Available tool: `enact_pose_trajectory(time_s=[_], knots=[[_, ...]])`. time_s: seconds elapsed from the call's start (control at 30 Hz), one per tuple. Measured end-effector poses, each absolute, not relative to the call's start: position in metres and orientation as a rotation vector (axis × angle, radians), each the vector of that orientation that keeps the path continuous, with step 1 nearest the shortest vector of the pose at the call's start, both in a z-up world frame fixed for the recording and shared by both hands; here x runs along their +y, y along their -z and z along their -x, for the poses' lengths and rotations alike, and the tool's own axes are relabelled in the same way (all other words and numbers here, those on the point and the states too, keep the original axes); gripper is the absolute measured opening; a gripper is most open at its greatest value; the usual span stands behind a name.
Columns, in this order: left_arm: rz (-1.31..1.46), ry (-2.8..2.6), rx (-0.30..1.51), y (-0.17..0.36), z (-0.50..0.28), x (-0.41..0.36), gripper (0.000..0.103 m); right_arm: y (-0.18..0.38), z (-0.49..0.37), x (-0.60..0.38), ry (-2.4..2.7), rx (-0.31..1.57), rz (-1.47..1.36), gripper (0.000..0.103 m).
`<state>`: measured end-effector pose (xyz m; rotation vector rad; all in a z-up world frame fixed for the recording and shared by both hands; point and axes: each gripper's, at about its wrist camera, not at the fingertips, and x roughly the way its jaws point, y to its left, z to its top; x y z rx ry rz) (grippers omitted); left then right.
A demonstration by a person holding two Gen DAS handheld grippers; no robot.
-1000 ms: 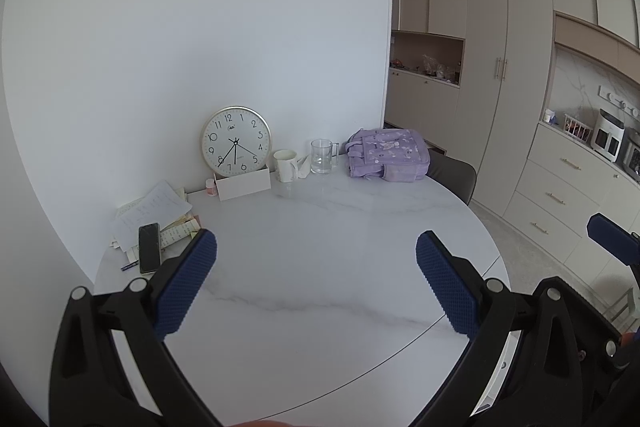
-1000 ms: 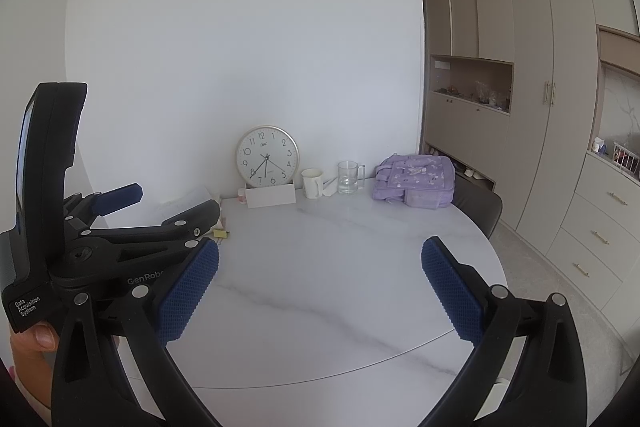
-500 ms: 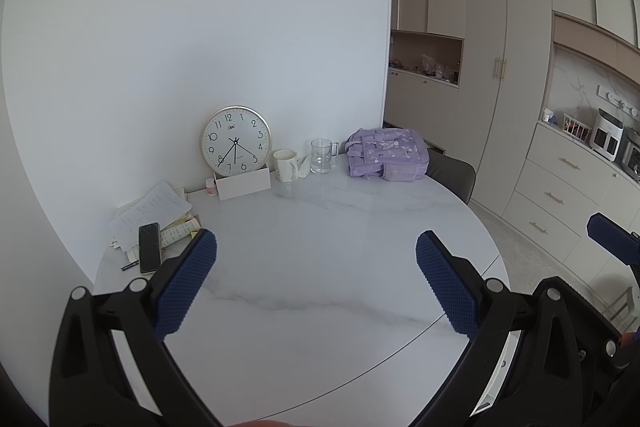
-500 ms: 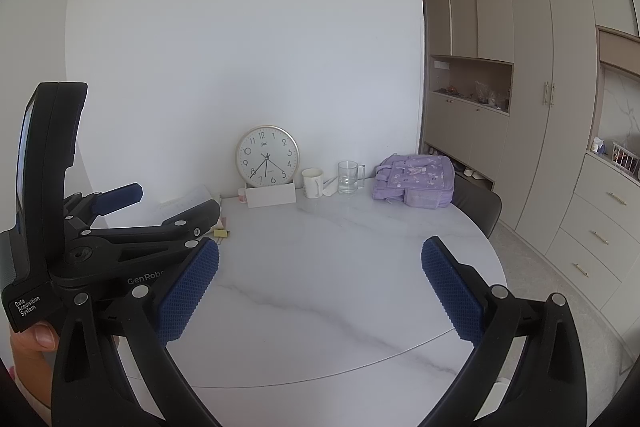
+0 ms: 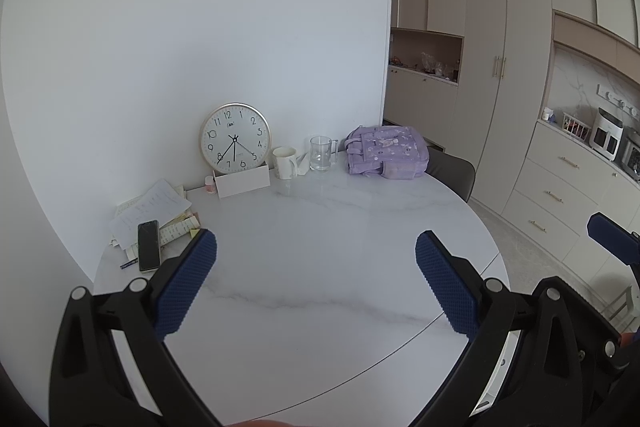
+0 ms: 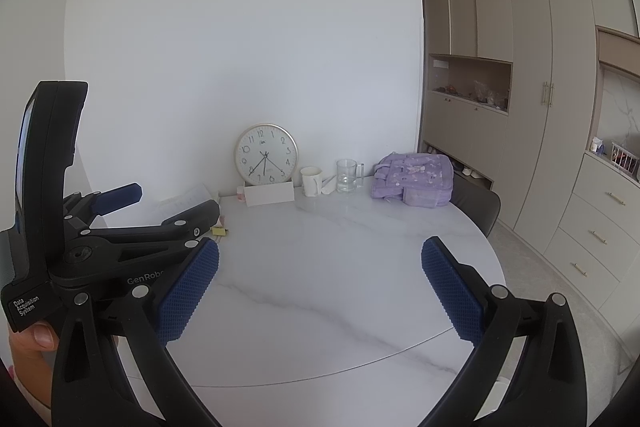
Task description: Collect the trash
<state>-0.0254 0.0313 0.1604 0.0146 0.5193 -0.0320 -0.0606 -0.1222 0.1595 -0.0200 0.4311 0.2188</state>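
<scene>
Trash: none obvious; table w/ 1 clock, 2 cups; both fingers released.

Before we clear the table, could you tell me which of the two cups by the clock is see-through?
The clear glass mug, right of the opaque white ceramic mug and nearer the purple bag.

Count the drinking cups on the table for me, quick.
2. A white mug stands by the wall, just right of the clock. A clear glass mug stands right of it, beside the purple bag. The paper pile could hide others.
</scene>
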Motion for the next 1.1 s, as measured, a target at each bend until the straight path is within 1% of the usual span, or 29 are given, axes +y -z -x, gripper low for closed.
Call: enact_pose_trajectory(time_s=[1.1], knots=[[-0.017,0.031,0.531,-0.1602,0.0179,0.0321,0.095,-0.1593,0.0599,-0.1213,-0.22,0.439,0.024,0.101]])
